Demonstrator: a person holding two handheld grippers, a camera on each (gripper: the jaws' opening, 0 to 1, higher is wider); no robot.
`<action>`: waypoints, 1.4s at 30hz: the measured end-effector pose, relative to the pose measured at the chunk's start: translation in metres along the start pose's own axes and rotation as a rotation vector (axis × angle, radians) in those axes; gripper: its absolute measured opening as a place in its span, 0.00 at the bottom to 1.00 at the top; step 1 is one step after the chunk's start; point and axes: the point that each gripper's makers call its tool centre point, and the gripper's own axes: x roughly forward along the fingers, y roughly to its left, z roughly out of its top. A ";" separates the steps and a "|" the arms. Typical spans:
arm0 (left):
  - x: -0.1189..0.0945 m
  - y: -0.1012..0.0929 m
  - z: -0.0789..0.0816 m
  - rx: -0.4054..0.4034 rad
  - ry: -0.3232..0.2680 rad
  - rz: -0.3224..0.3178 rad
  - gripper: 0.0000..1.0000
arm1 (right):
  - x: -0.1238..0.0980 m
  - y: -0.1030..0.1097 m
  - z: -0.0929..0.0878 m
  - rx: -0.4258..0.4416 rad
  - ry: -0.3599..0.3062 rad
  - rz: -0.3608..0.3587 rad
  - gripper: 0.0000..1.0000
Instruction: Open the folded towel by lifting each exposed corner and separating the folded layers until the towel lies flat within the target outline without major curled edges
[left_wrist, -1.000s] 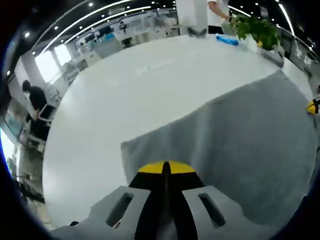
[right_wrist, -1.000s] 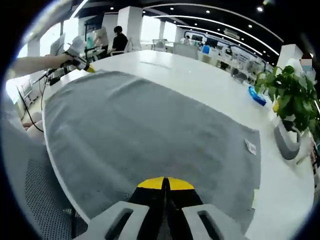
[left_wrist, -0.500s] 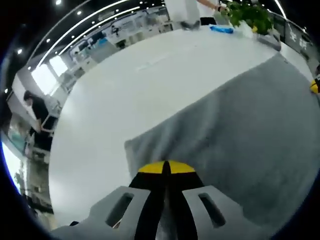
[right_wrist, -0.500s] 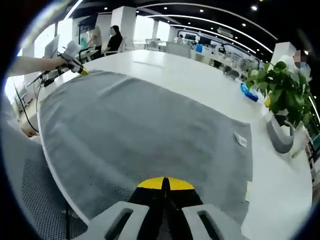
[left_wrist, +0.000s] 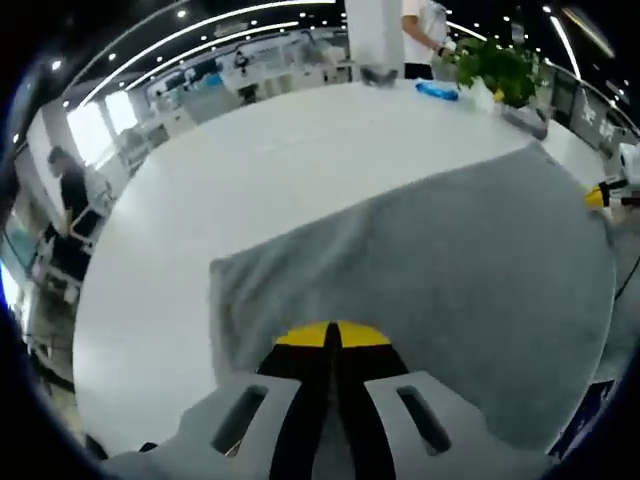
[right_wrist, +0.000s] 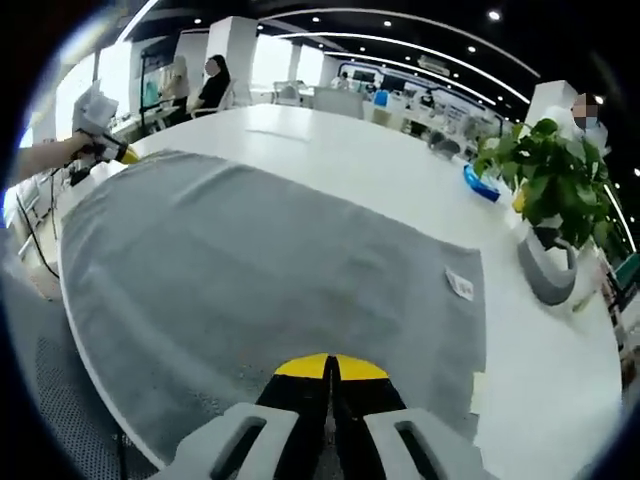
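Observation:
A grey towel (left_wrist: 450, 260) lies spread over the white table (left_wrist: 250, 170), and its near edge hangs past the table rim. My left gripper (left_wrist: 330, 336) is shut on the towel's near edge close to one corner. My right gripper (right_wrist: 331, 368) is shut on the same towel (right_wrist: 250, 260) at its near edge. The right gripper (left_wrist: 598, 196) also shows at the far right of the left gripper view. The left gripper (right_wrist: 112, 152), held by a hand, sits at the towel's far left corner in the right gripper view. A small white tag (right_wrist: 460, 285) lies near the towel's right edge.
A potted plant (right_wrist: 550, 180) and a blue object (right_wrist: 478, 187) stand on the table beyond the towel's right side. A person (left_wrist: 425, 25) stands at the table's far end by the plant (left_wrist: 495, 65). People (right_wrist: 210, 85) sit at desks behind.
Both views have shifted with the hands. The towel's corner by the left gripper now sits further left and shows a ripple. Both grippers stay shut on the towel.

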 end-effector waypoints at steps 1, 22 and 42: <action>-0.003 -0.008 -0.004 0.002 0.004 -0.012 0.00 | 0.001 -0.001 -0.002 0.013 0.006 0.003 0.00; -0.010 -0.032 -0.041 0.032 0.015 -0.001 0.00 | 0.015 -0.007 -0.005 -0.062 0.031 -0.018 0.00; 0.012 0.003 -0.023 0.002 -0.018 0.049 0.00 | 0.047 -0.011 0.029 -0.087 0.017 -0.022 0.00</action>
